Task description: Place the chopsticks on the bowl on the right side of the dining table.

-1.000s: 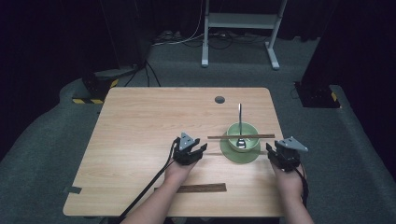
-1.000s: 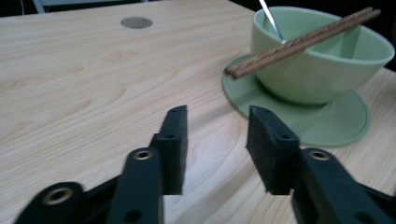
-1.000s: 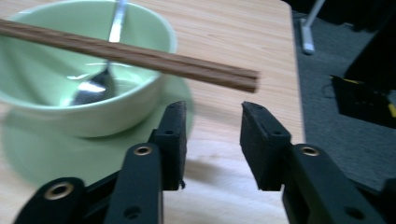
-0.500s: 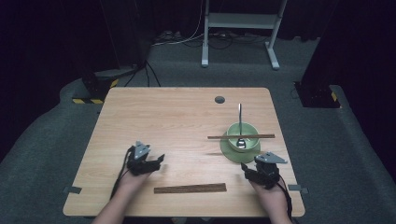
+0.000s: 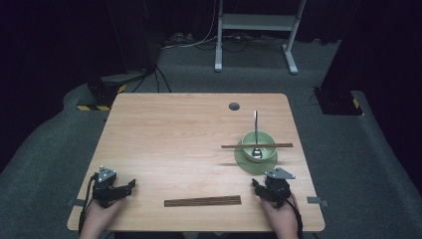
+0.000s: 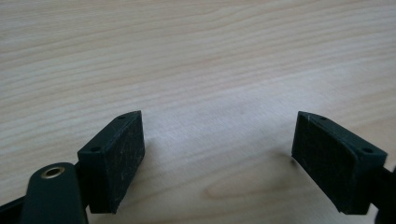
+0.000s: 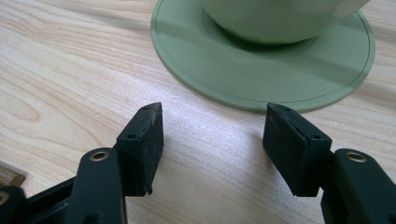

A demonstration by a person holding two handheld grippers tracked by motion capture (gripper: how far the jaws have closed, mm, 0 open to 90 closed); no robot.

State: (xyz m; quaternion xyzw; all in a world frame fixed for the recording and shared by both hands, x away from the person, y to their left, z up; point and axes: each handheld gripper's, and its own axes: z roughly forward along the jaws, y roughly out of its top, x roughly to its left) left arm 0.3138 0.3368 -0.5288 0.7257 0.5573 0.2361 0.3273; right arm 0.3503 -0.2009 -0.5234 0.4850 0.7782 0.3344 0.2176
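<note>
Both grippers, left (image 5: pixel 130 184) and right (image 5: pixel 256 185), gape empty, flanking seemingly paired chopsticks (image 5: pixel 202 201) lying between them.

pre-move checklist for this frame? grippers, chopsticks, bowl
1. Left gripper jaws open, nothing between them: ok.
2. Right gripper jaws open, nothing between them: ok.
3. Chopsticks lie flat on the table between the two grippers, untouched: ok.
4. Chopstick rests level across the bowl: ok.
5. Spoon stands in the bowl: ok.
6. Bowl centred on saucer: cannot tell.
</note>
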